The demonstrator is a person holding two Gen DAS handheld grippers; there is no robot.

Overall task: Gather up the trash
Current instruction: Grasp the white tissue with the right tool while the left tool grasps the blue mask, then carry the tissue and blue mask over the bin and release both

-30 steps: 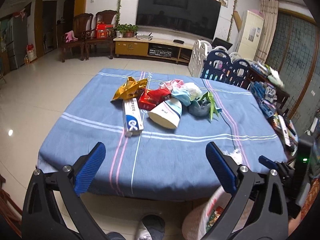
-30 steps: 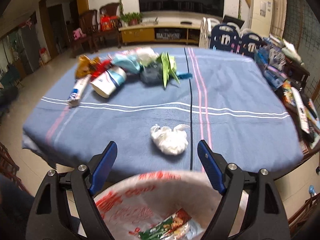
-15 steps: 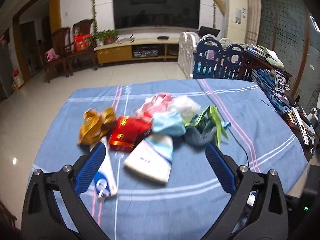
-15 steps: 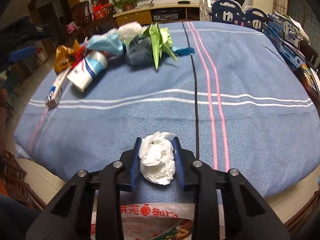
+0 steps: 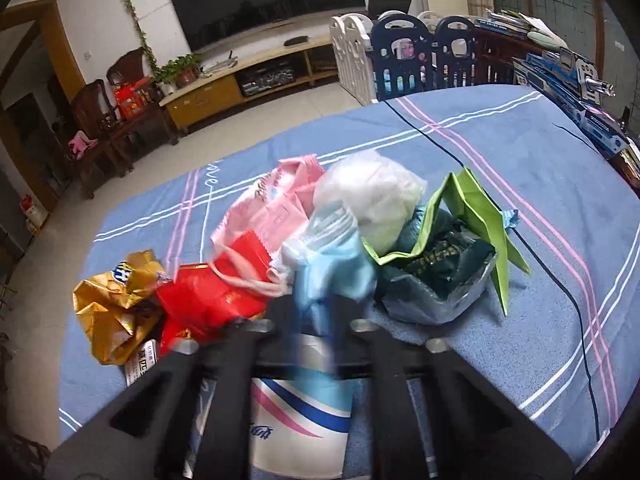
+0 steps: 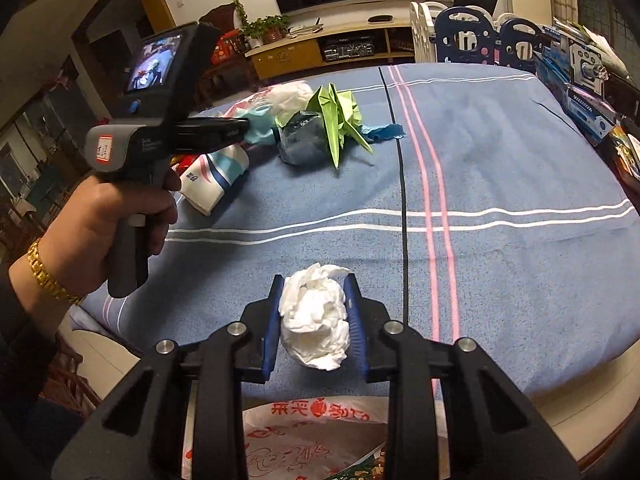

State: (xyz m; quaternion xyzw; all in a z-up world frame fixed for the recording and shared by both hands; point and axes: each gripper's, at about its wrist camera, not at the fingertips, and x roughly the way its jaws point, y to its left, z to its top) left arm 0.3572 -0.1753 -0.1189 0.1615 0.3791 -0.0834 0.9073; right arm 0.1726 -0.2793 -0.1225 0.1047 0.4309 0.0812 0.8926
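One crumpled white tissue (image 6: 314,316), one gold foil wrapper (image 5: 110,304), one red packet (image 5: 208,300), one pink bag (image 5: 276,208), one green paper piece (image 5: 472,216), two grippers, perhaps nine trash pieces overall.

Tissue wad (image 6: 314,316) lies nearer than the trash heap (image 6: 304,128).

The trash pile (image 6: 296,128) crowds the far left of the blue tablecloth (image 6: 500,168). Right of the pile, and on the near side of it, the cloth lies bare. The left gripper (image 6: 240,130) reaches into the pile's left side, blocking that approach. Boxes (image 6: 580,72) line the edge well right of the pile.
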